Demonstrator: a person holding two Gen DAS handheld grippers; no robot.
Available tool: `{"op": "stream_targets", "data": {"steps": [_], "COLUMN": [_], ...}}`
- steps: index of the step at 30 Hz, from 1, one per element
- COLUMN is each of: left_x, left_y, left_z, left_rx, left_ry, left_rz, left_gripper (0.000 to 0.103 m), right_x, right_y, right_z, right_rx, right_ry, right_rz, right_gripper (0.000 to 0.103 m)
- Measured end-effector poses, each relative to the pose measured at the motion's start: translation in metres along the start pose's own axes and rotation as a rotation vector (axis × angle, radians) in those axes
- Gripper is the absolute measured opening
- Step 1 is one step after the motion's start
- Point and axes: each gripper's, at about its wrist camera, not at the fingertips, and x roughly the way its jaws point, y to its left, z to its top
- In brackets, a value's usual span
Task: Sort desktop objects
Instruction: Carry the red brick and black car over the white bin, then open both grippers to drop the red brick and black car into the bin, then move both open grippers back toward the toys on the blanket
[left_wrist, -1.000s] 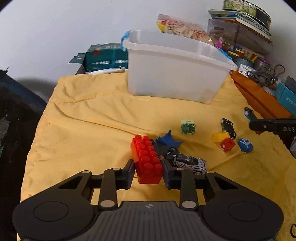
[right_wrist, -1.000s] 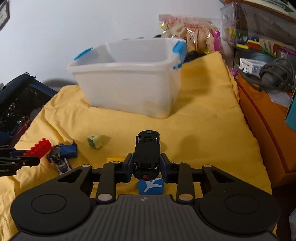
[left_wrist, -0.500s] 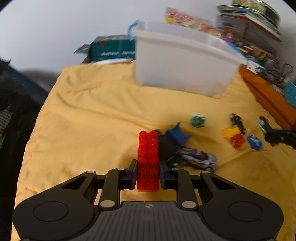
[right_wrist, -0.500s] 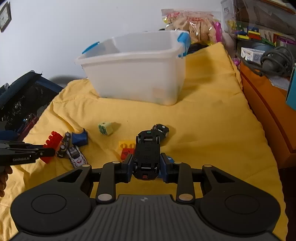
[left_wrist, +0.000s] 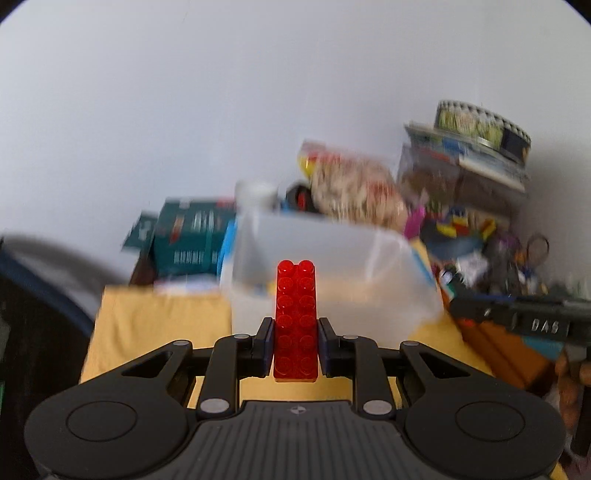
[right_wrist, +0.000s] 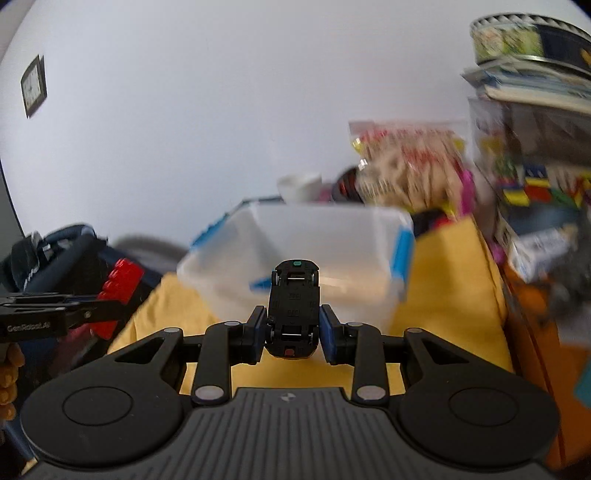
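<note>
Left wrist view: the left gripper (left_wrist: 295, 347) has its jaws clamped on one red brick (left_wrist: 296, 317), studs facing the camera, its long end standing up out of the jaws. Directly beyond the jaws sits one translucent bin (left_wrist: 369, 273) on the yellow cloth (left_wrist: 162, 317). To the right of the jaws, the right gripper (left_wrist: 517, 317) enters the frame; its load is not visible here.

Right wrist view: the right gripper (right_wrist: 293, 328) has its jaws clamped on one black toy car (right_wrist: 294, 306), underside facing the camera, nose pointing away. The bin (right_wrist: 332, 236) lies straight ahead of the jaws. Left of the jaws, the left gripper (right_wrist: 74, 314) carries the brick (right_wrist: 118, 291).
</note>
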Motion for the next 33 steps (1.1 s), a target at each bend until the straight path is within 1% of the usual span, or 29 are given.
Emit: {"op": "stream_targets", "data": {"steps": [3, 5, 10, 11, 12, 13, 14, 15, 17, 20, 22, 24, 25, 27, 29, 31, 33], "left_x": [0.019, 0.031, 0.064, 0.070, 0.075, 0.081, 0.085, 0.088, 0.086, 0.072, 0.057, 0.042, 0.034, 0.023, 0.019, 0.022, 0.026], "left_y": [-0.004, -0.006, -0.009, -0.009, -0.010, -0.010, -0.008, -0.006, 0.002, 0.013, 0.019, 0.023, 0.025, 0.027, 0.027, 0.024, 0.023], "left_z": [0.032, 0.047, 0.071, 0.073, 0.075, 0.076, 0.076, 0.073, 0.068, 0.050, 0.029, 0.002, -0.014, -0.047, -0.083, -0.110, -0.129], "left_rx": [-0.004, -0.005, 0.009, 0.014, 0.025, 0.036, 0.032, 0.021, 0.004, 0.006, 0.017, 0.033, 0.038, 0.041, 0.026, 0.020, -0.004], "left_ry": [-0.020, -0.016, 0.007, 0.006, 0.006, 0.004, 0.006, 0.009, 0.021, 0.022, 0.035, 0.054, 0.069, 0.110, 0.189, 0.259, 0.292], "left_rz": [-0.014, -0.016, -0.014, -0.009, 0.002, 0.016, 0.023, 0.023, 0.035, 0.044, 0.041, 0.044, 0.047, 0.047, 0.046, 0.048, 0.051], "left_gripper": [0.027, 0.027, 0.028, 0.032, 0.047, 0.066, 0.072, 0.075, 0.075, 0.075, 0.075, 0.075, 0.075, 0.075, 0.075, 0.074, 0.073], "right_x": [0.019, 0.031, 0.065, 0.070, 0.076, 0.080, 0.082, 0.082, 0.077, 0.048, 0.024, 0.001, -0.005, -0.013, -0.013, -0.011, -0.007], "right_y": [0.000, -0.002, -0.013, -0.015, -0.017, -0.018, -0.021, -0.022, -0.023, -0.024, -0.024, -0.023, -0.022, -0.020, -0.022, -0.027, -0.028], "right_z": [0.024, 0.034, 0.049, 0.049, 0.050, 0.050, 0.049, 0.048, 0.047, 0.037, 0.021, -0.007, -0.021, -0.059, -0.092, -0.120, -0.138], "right_rx": [-0.018, -0.028, -0.015, -0.014, -0.017, -0.015, -0.014, -0.018, -0.025, -0.028, -0.031, -0.048, -0.064, -0.094, -0.100, -0.070, -0.052], "right_ry": [0.006, 0.018, 0.074, 0.078, 0.084, 0.089, 0.087, 0.077, 0.071, 0.003, -0.028, -0.026, -0.012, 0.048, 0.122, 0.190, 0.236], "right_rz": [-0.010, -0.025, -0.053, -0.062, -0.070, -0.075, -0.079, -0.086, -0.083, -0.060, -0.050, -0.044, -0.052, -0.071, -0.089, -0.101, -0.110], "right_gripper": [0.033, 0.033, 0.034, 0.036, 0.040, 0.061, 0.077, 0.077, 0.076, 0.076, 0.076, 0.076, 0.076, 0.076, 0.076, 0.076, 0.076]}}
